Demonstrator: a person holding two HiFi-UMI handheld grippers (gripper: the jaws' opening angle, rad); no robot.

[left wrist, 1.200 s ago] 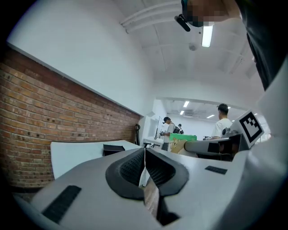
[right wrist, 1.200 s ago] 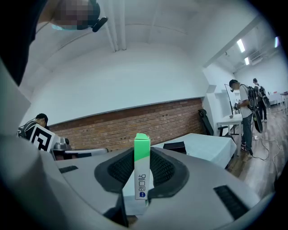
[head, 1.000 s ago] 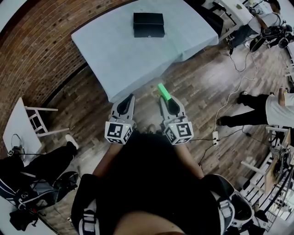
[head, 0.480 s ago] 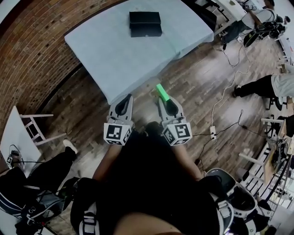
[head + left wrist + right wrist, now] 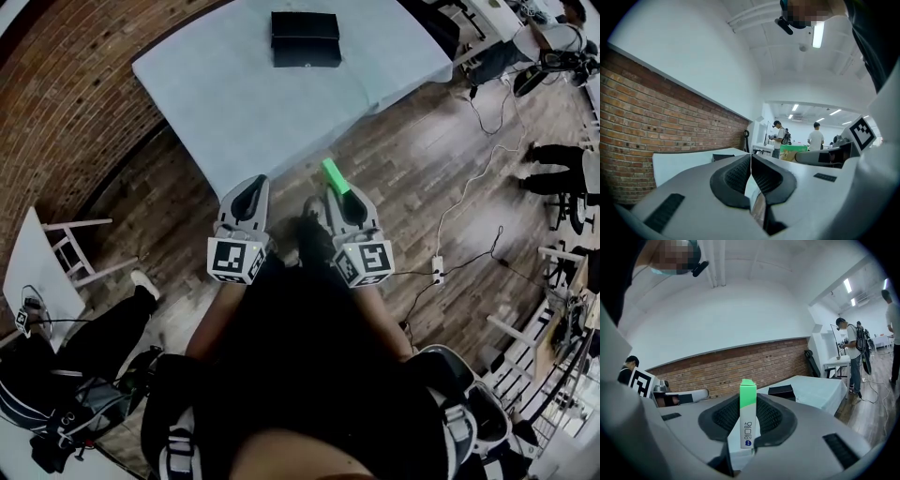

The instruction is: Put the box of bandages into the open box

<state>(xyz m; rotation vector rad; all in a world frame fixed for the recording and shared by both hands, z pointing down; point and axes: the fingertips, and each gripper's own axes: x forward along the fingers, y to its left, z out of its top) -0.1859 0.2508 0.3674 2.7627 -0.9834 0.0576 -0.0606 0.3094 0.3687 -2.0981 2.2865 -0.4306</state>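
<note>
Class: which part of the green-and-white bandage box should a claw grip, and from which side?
Grip the bandage box by two opposite long flat sides at the white end, coming along its length, as the right claw does. Those sides are parallel, and the green end juts free.

The left gripper [image 5: 251, 187] and the right gripper [image 5: 339, 194], clamped on the bandage box [image 5: 335, 175], are now nearer the table [image 5: 234, 103] edge. The bystander's legs [image 5: 553, 155] at right are now higher in the head view.
</note>
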